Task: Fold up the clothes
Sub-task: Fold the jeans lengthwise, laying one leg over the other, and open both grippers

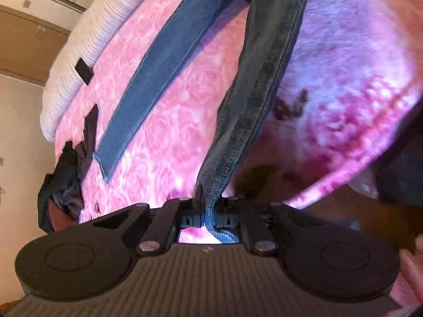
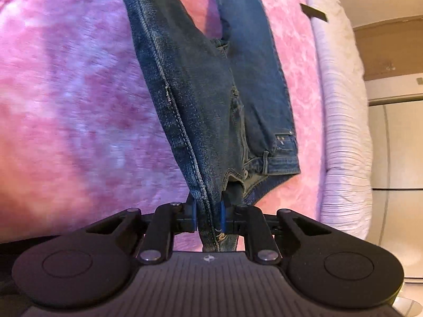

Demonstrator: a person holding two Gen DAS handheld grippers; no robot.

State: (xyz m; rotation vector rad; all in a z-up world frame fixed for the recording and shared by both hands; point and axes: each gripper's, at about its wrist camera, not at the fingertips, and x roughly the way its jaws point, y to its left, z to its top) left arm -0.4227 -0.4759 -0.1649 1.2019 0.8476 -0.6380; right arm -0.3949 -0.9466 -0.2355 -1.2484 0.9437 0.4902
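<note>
Left gripper (image 1: 210, 211): clamped on a bunched denim edge.
Right gripper (image 2: 208, 212): pinching the waistband seam.
Jeans (image 2: 211, 100): hanging from both grips, legs trailing toward twelve o'clock over the pink plush blanket (image 2: 66, 92).
Risk: heavy, stiff denim could slip out; a dragging leg could twist.
Texture: coarse stitched denim, fuzzy blanket.

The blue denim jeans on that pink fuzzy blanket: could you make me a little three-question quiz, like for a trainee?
1. True or false: both grippers, left gripper and right gripper, pinch the blue denim jeans.
2. What covers the bed? A) pink fuzzy blanket B) green sheet C) bare mattress
3. Fill in: the right gripper's fingers have ____ pads.

Key: 1 true; 2 A; 3 blue.
</note>
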